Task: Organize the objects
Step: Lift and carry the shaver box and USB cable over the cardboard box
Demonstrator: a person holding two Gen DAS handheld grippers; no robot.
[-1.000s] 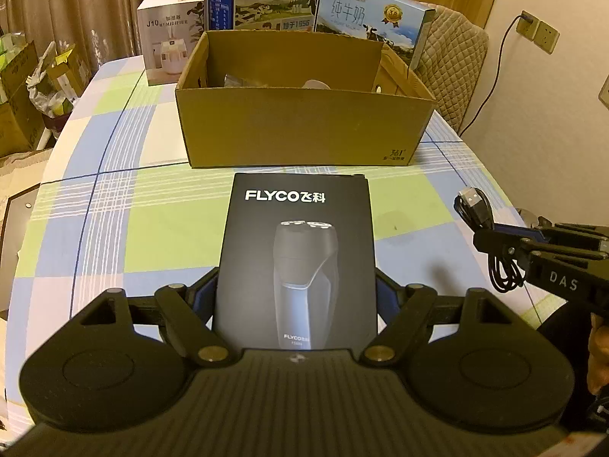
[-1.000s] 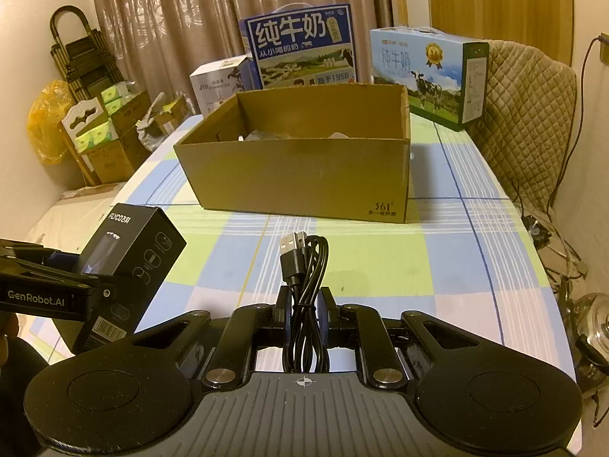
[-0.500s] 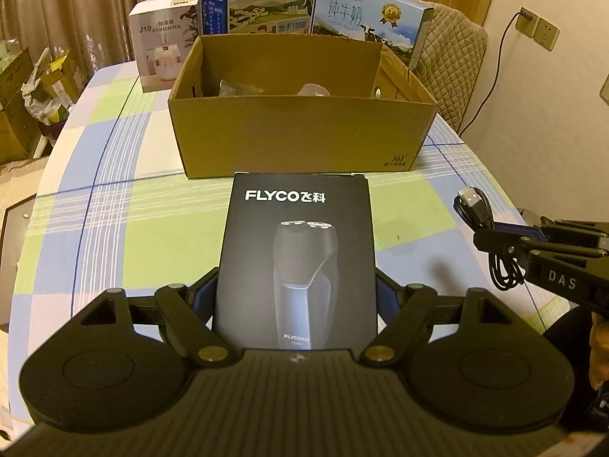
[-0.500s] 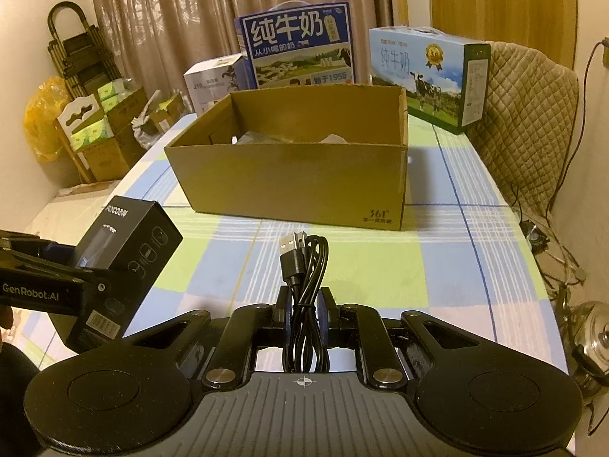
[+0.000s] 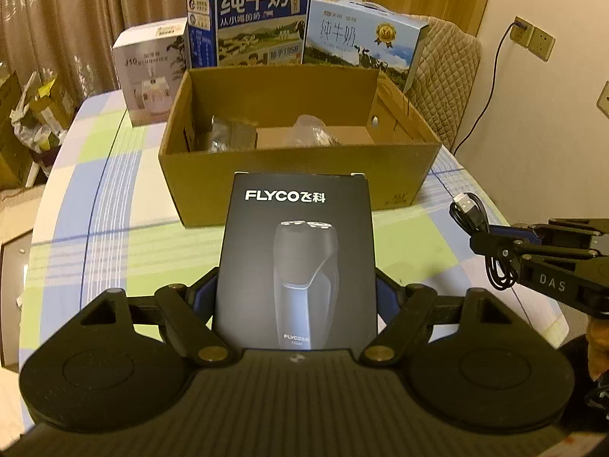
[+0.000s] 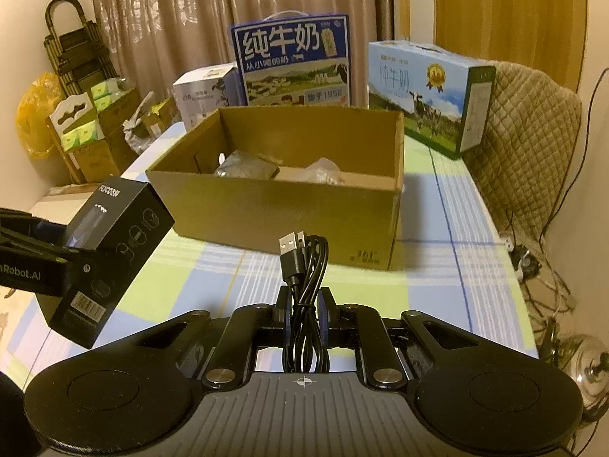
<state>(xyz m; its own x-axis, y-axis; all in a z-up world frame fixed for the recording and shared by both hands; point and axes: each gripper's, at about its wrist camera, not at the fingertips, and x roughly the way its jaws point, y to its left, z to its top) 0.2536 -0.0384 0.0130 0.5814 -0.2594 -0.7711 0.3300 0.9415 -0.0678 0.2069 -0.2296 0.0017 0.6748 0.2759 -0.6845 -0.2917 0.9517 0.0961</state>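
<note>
Left gripper (image 5: 295, 299) is clamped on the sides of the black shaver box (image 5: 297, 259), jaws spread to box width, blue pads against both edges; box is lifted off the table (image 5: 95, 228), just in front of the carton (image 5: 297, 175) and below its rim. Right gripper (image 6: 304, 314) is nearly closed, pinching the coiled USB cable (image 6: 304, 285); plug end points up, loop hangs behind the fingers, also held in the air in front of the carton, toward its right end. Carton is open-topped on the checked cloth and holds a grey wrapped item (image 5: 232, 135) at its left and a clear plastic bag (image 5: 312, 135) near its middle. Behind the carton: white humidifier box (image 5: 152, 76) at left, blue milk case (image 5: 251, 19) at centre, pale blue milk case (image 5: 361, 42) at right. A quilted chair (image 6: 529, 152) stands right of the carton, off the table edge.
</note>
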